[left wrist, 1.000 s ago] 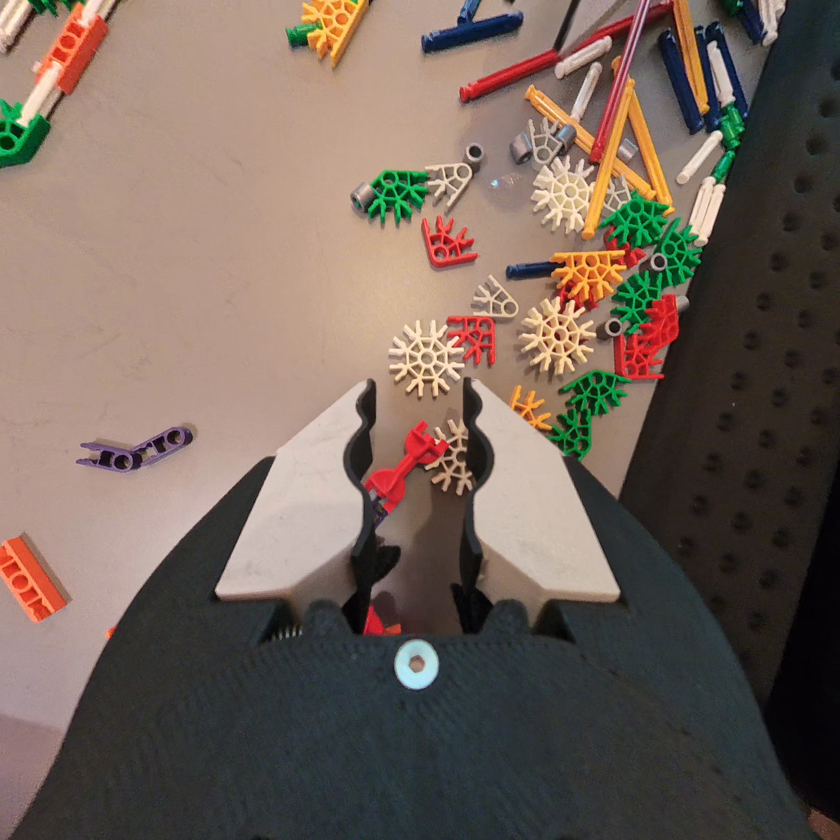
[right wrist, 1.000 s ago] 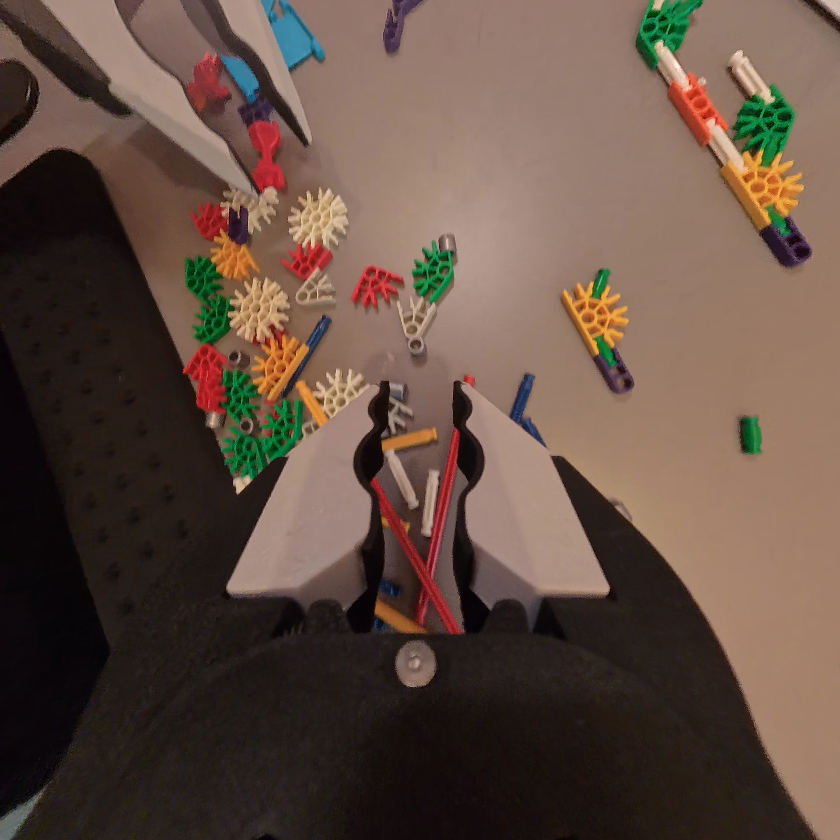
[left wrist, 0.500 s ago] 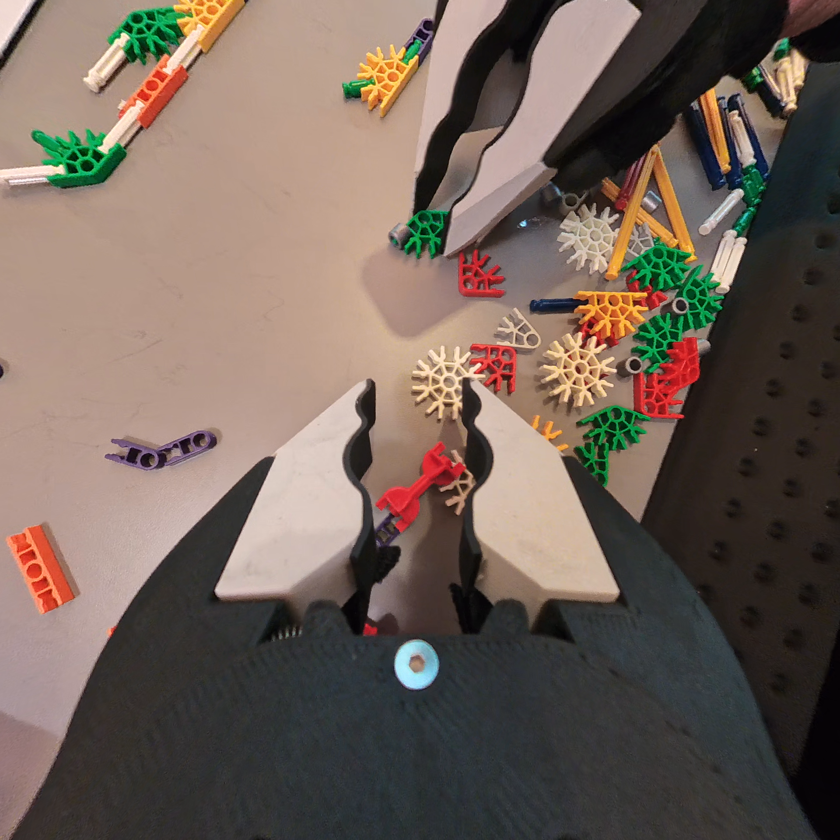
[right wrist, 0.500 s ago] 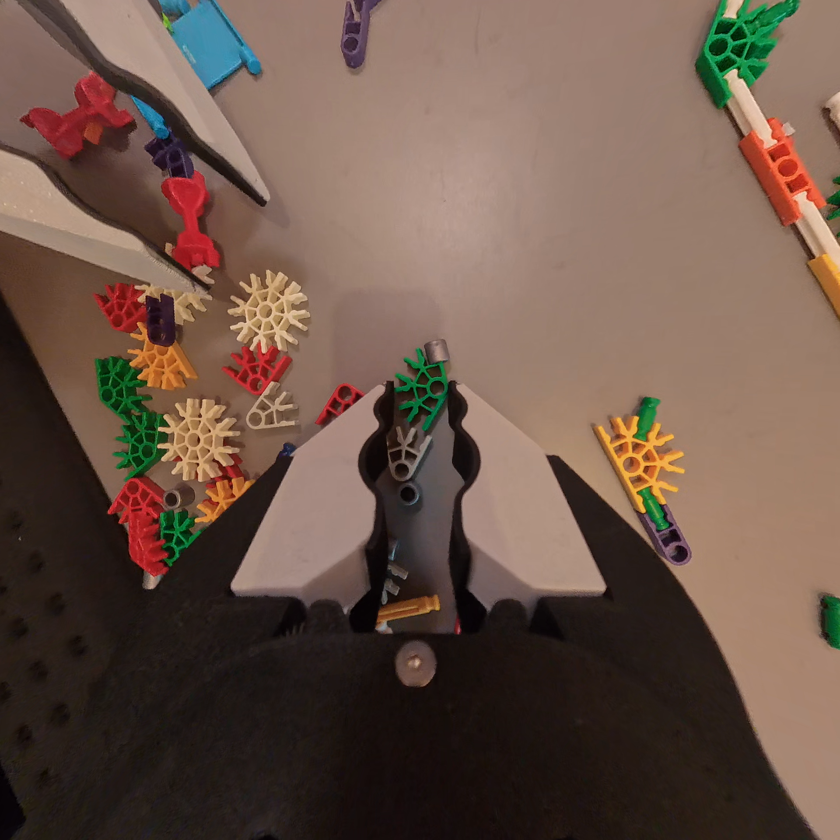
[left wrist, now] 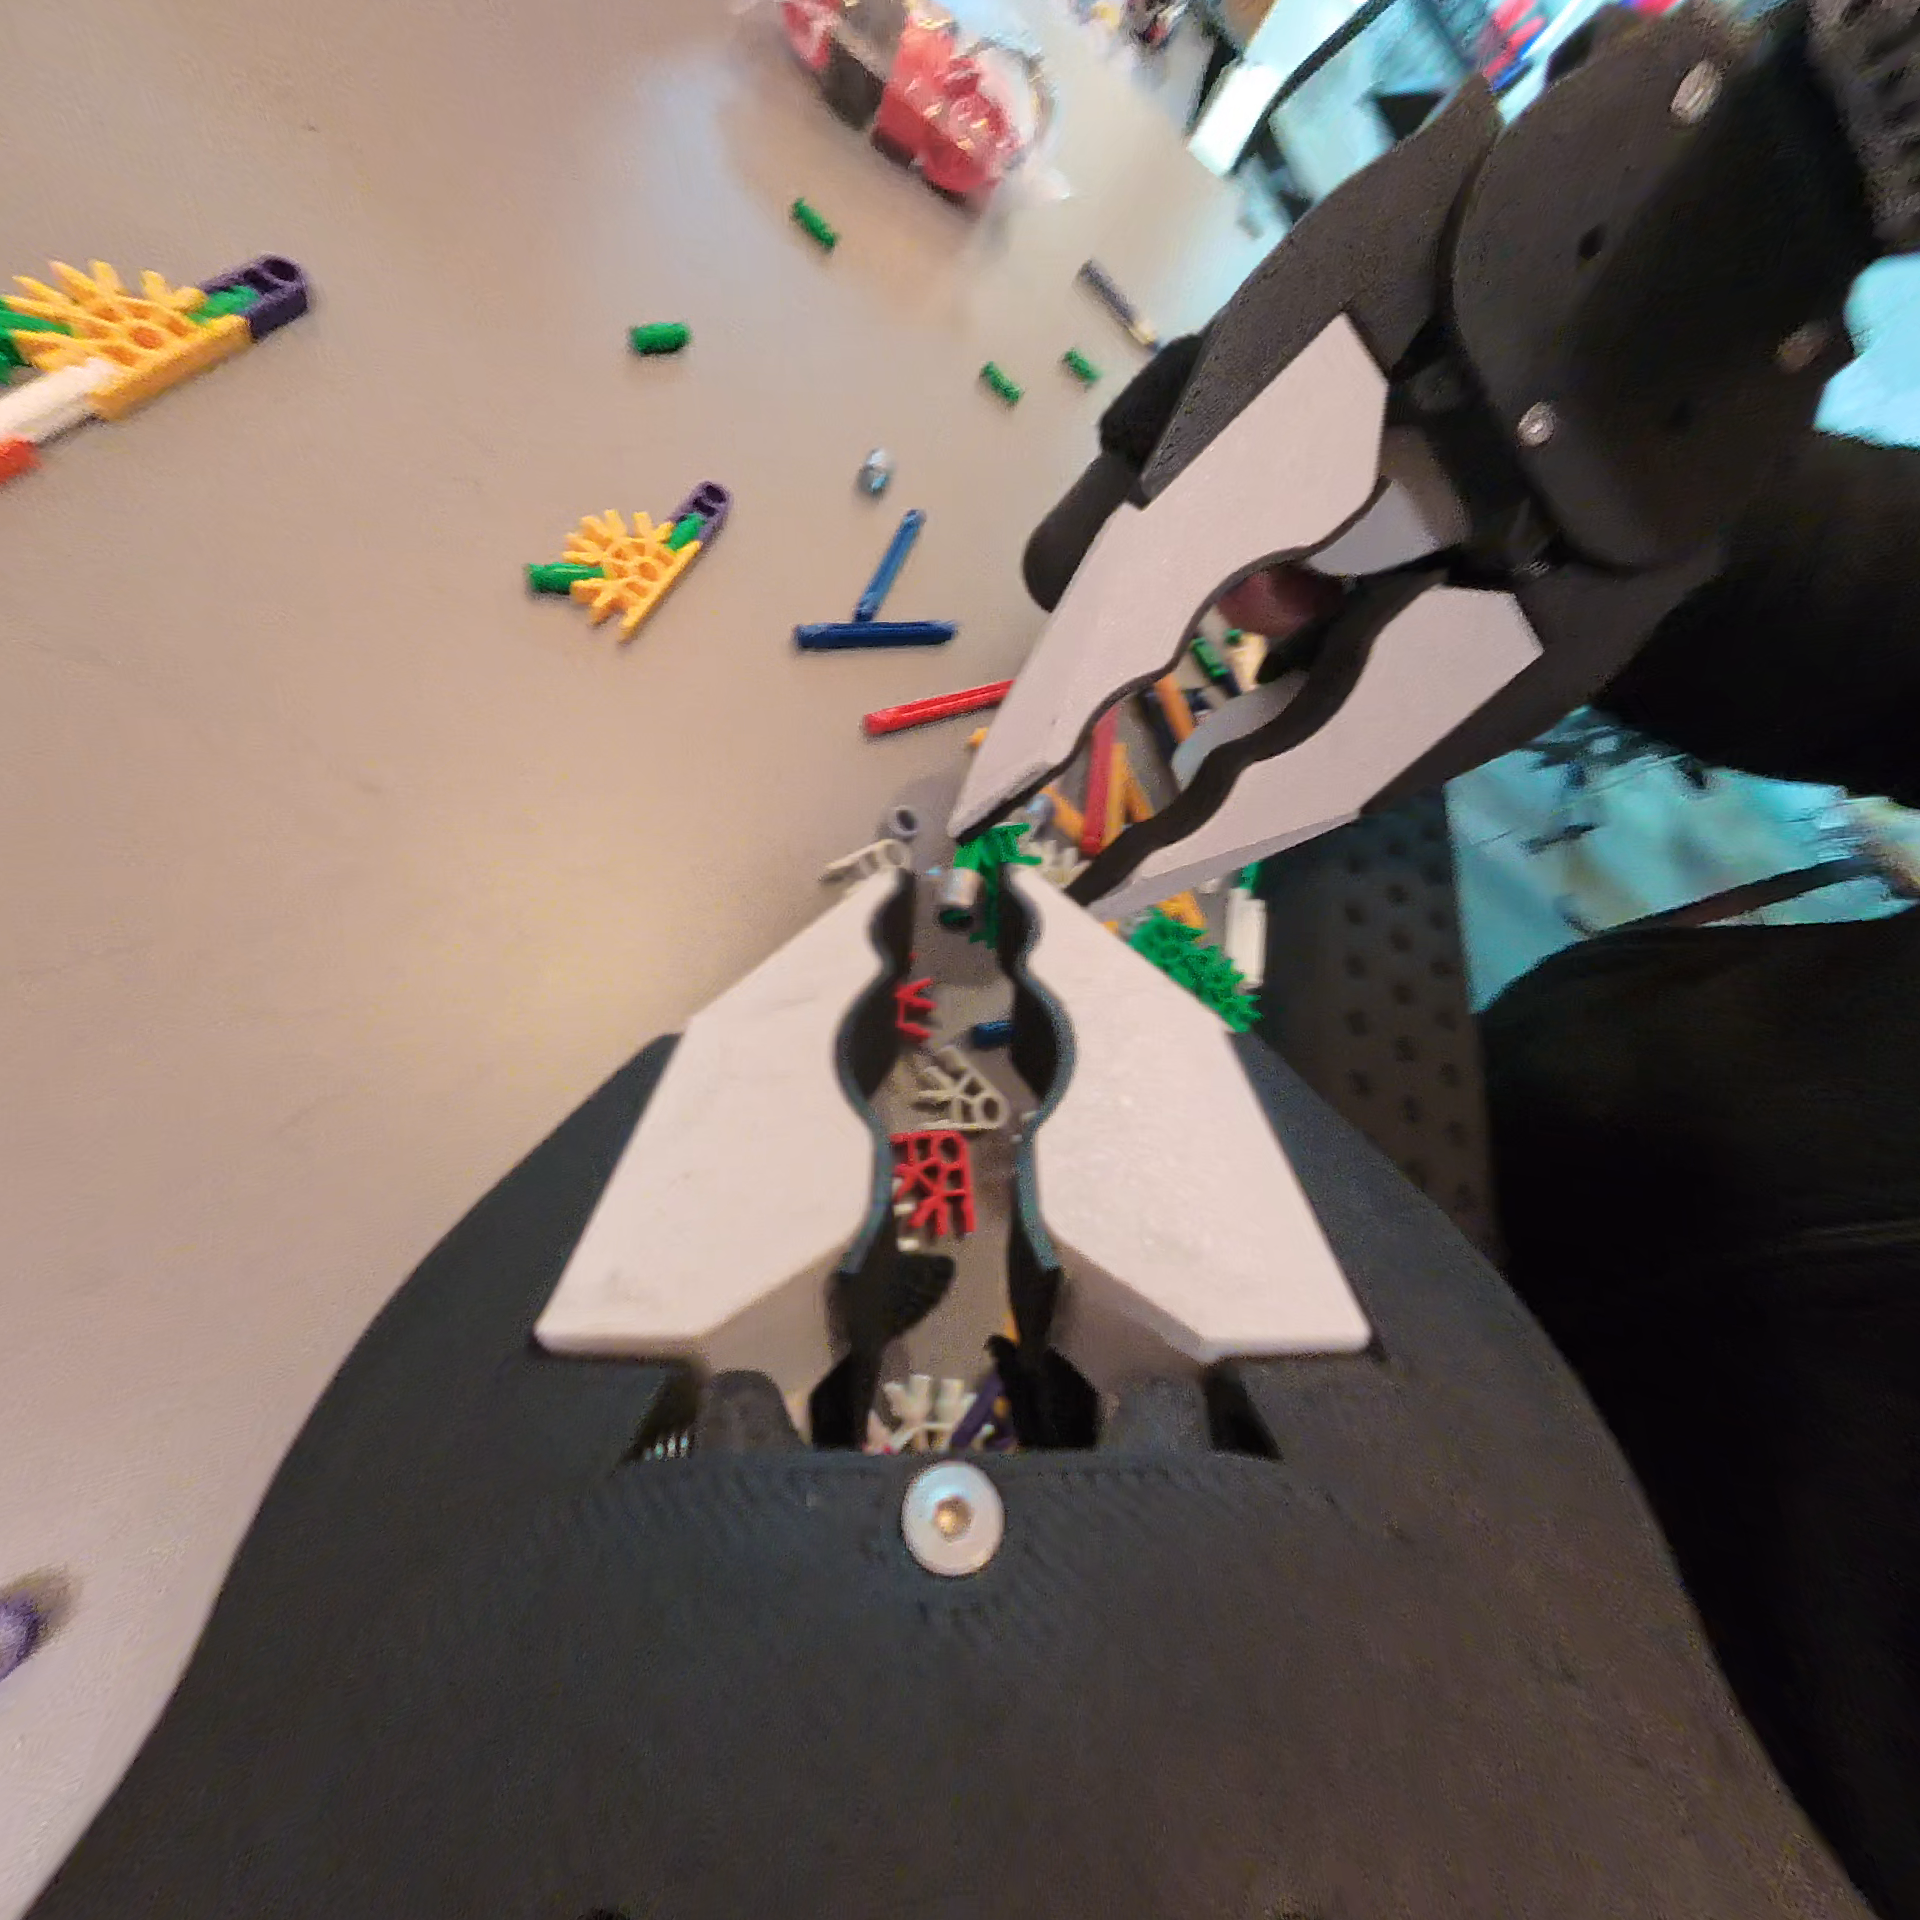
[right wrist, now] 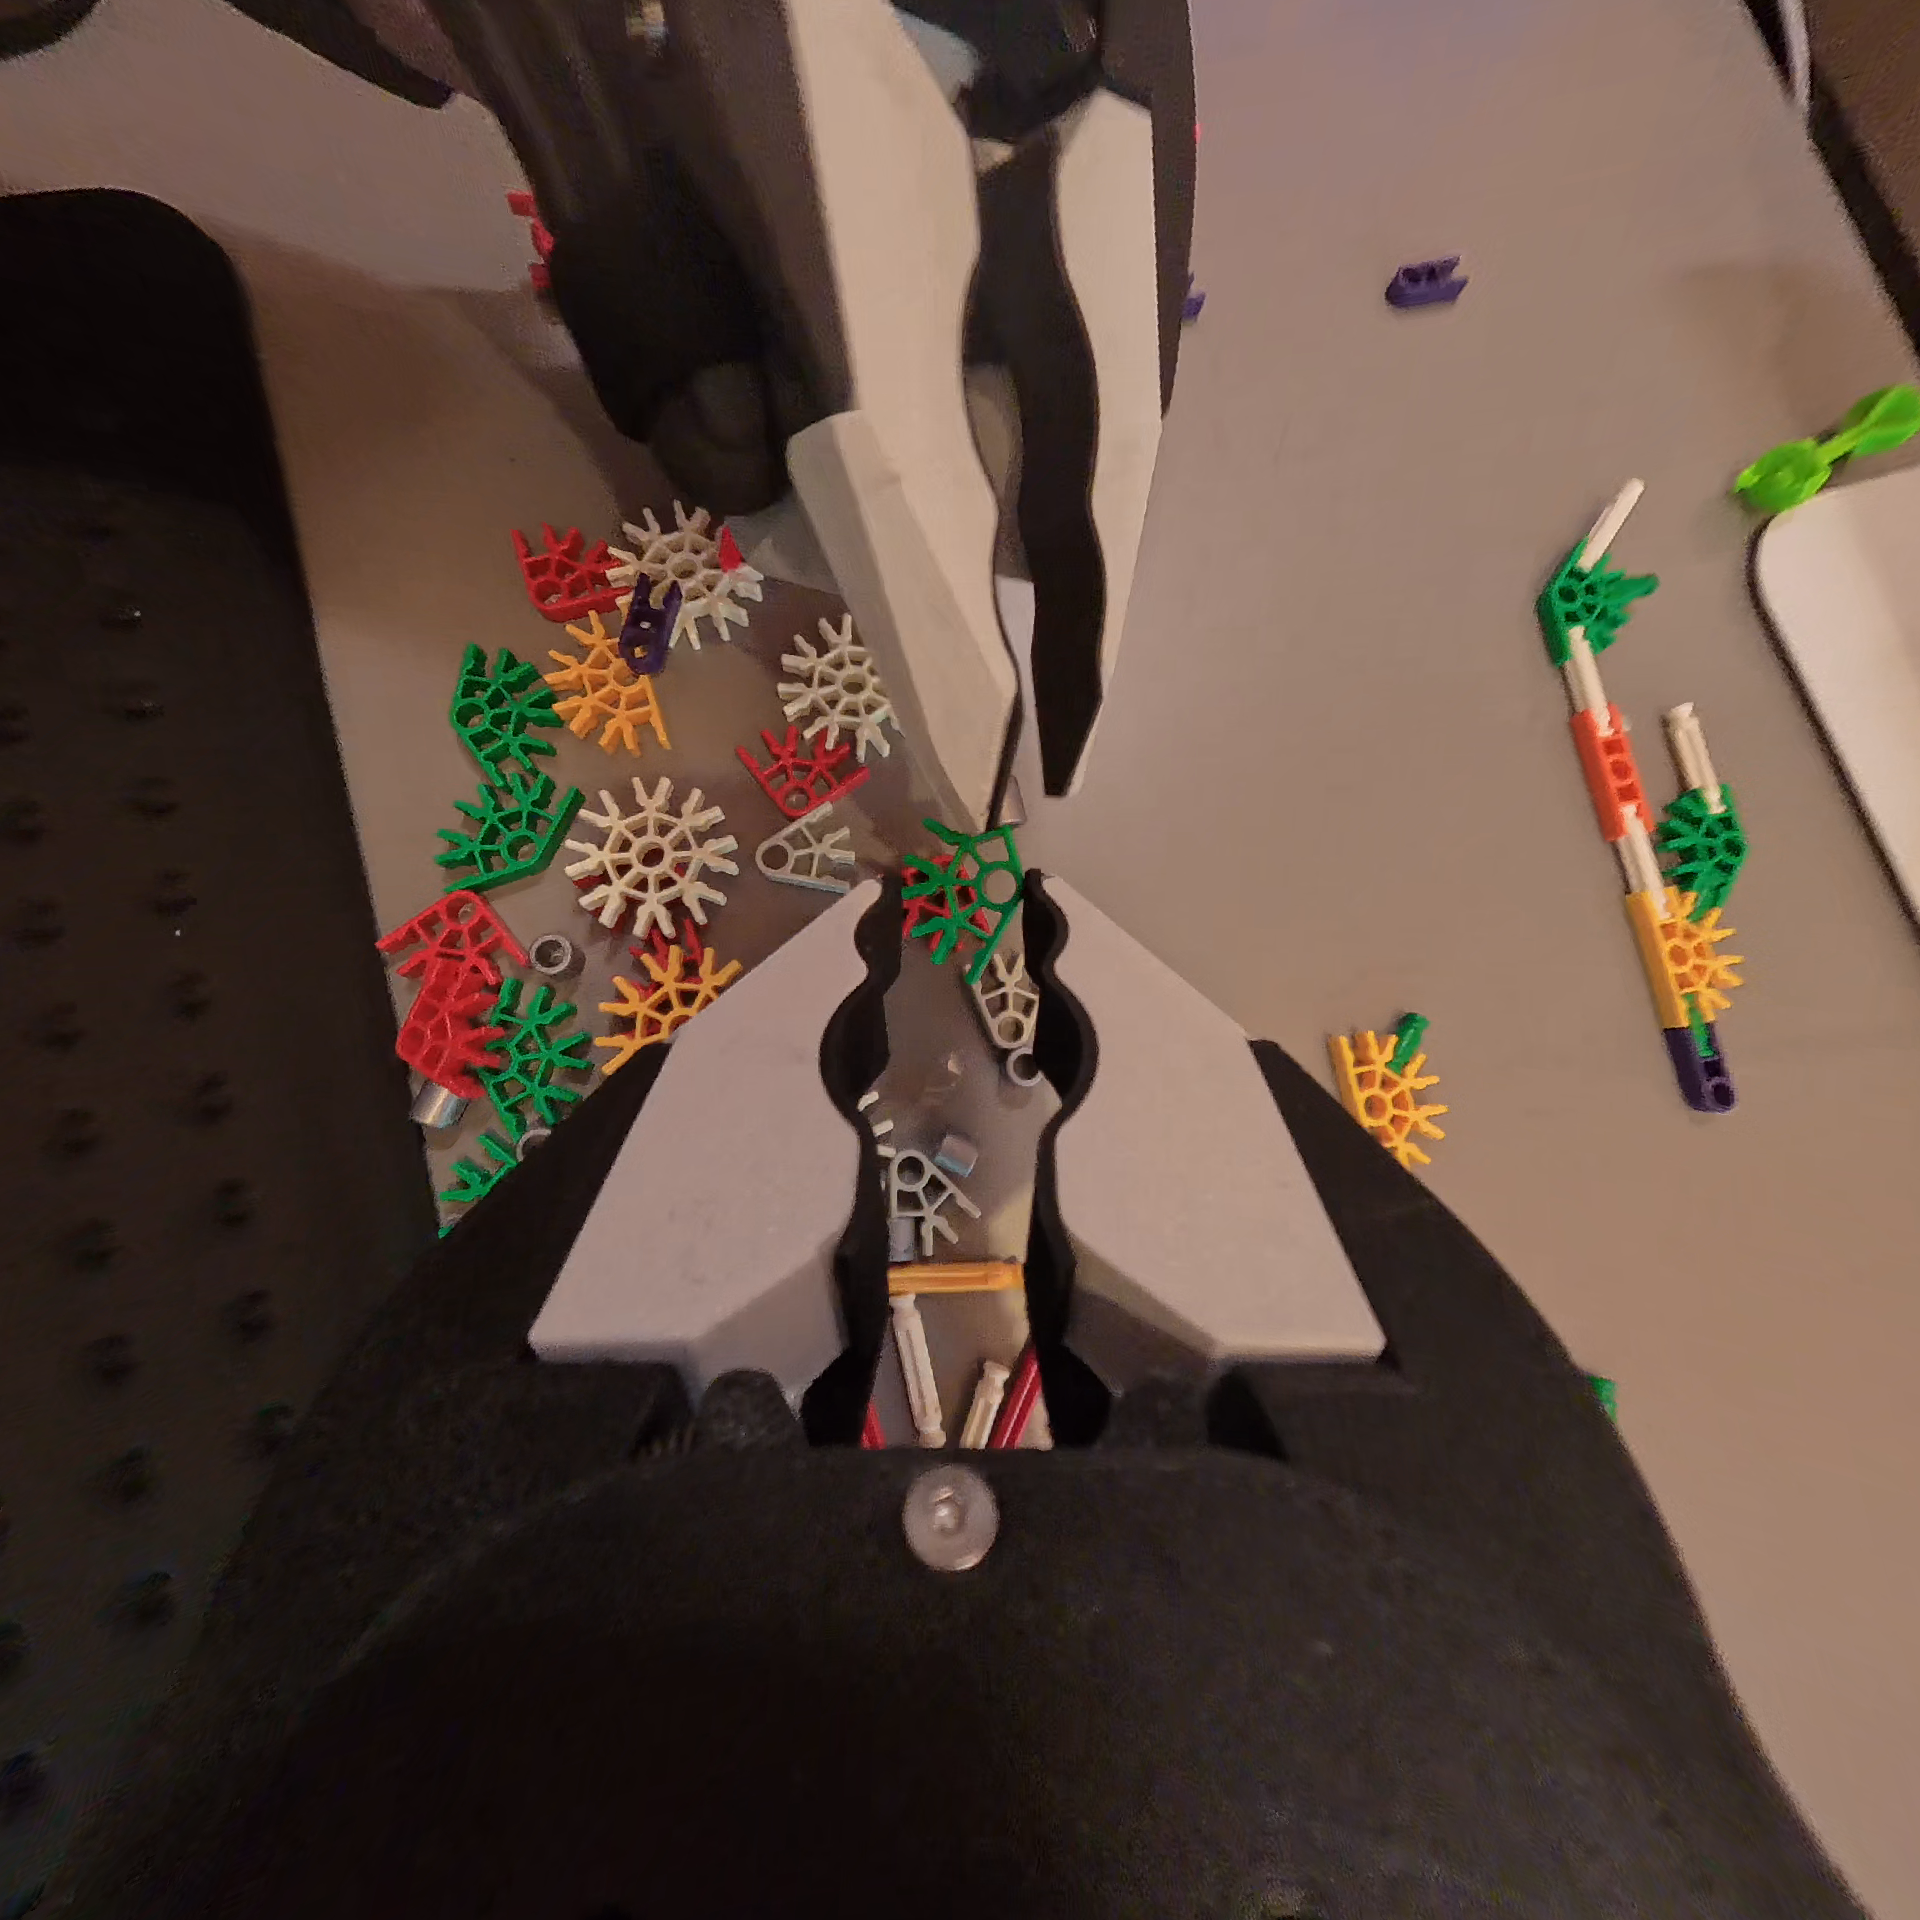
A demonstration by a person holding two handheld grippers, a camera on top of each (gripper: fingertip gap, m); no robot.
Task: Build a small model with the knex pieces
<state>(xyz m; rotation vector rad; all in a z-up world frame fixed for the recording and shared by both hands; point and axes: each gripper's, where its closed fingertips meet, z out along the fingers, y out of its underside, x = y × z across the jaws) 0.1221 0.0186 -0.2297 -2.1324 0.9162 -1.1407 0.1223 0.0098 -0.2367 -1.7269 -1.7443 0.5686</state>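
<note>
A green fan-shaped connector [right wrist: 971,888] with a small grey spacer [right wrist: 1015,808] clipped to its far end sits between the tips of my right gripper [right wrist: 958,883], which grips it a little above a red connector. My left gripper [right wrist: 1032,795] comes in from the opposite side, and its narrowed tips close on the grey spacer. In the left wrist view the spacer [left wrist: 956,888] and the connector [left wrist: 987,857], seen edge-on, lie between my left gripper's tips [left wrist: 958,881], and the right gripper [left wrist: 1018,862] meets them from the upper right.
A pile of white, red, green and yellow connectors [right wrist: 649,852] lies left of the grippers beside a black perforated mat [right wrist: 156,935]. Built chains [right wrist: 1662,883] and a yellow connector piece [right wrist: 1387,1091] lie to the right. Loose rods [left wrist: 873,613] lie farther off. My left and right fingertips are right by each other.
My left gripper has swung up off the red piece, tilted towards the right gripper and narrowed its jaws around the spacer. My right gripper has taken the green connector and raised it.
</note>
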